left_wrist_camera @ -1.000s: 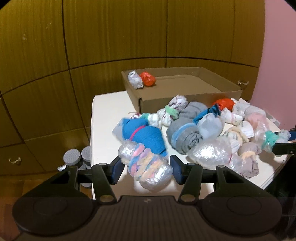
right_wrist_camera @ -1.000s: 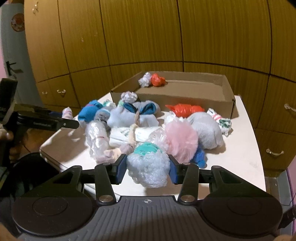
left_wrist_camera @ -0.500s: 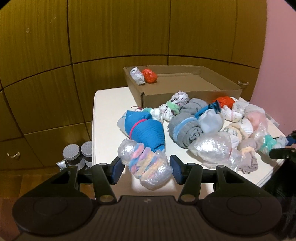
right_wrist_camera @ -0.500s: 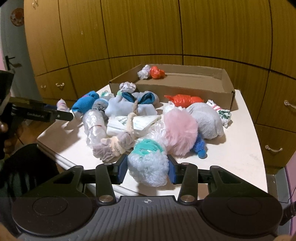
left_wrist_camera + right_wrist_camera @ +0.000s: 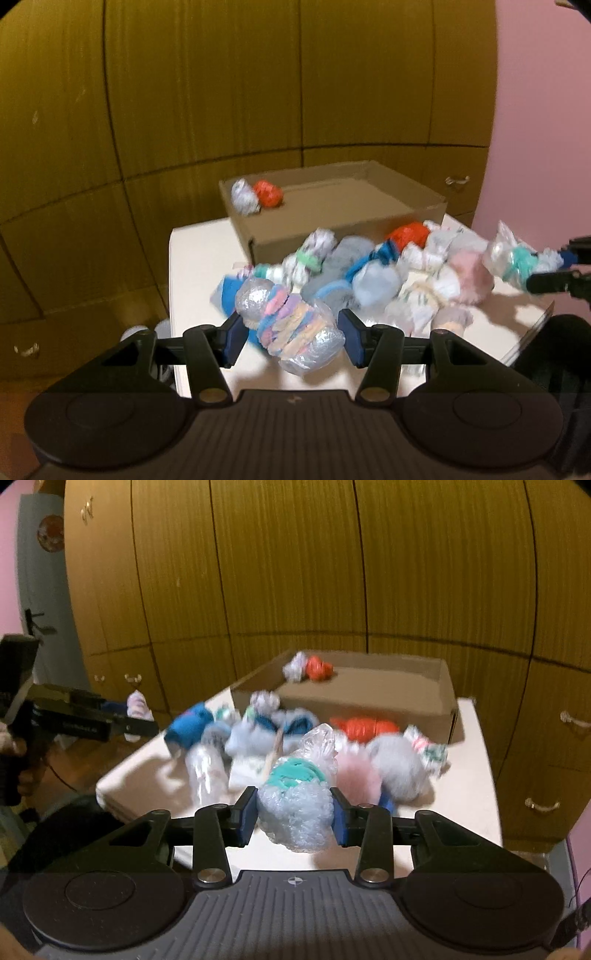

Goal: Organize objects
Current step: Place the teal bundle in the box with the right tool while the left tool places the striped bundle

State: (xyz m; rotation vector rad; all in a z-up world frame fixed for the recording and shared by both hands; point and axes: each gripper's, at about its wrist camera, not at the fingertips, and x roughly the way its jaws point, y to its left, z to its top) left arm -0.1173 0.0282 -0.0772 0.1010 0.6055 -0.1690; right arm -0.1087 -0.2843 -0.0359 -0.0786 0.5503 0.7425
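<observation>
Cream surface (image 5: pixel 199 254) with a square edge, set before a wall of yellow-brown wooden cupboard doors (image 5: pixel 184 92); pink wall (image 5: pixel 535 110) at the right of the left wrist view, pale door (image 5: pixel 40 590) at the far left of the right wrist view. At the back of the surface an open cardboard box (image 5: pixel 332 236), holding only a whitish bundle (image 5: pixel 243 197) and a red bundle (image 5: pixel 269 194), touching each other in its left far corner. Before the box, a heap of wrapped sock bundles (image 5: pixel 369 273) (blue, grey, pink, red, white), blurred by motion.

Left gripper (image 5: pixel 291 332) raised over the near edge of the surface, fingers clamped on a pastel striped bundle in clear plastic (image 5: pixel 291 328). Right gripper (image 5: pixel 293 814) also raised, fingers pressed on a bubble-wrap bundle with a teal band (image 5: pixel 295 805).

Some pale lettering on the side of the left gripper in the right wrist view, too blurred to read.
</observation>
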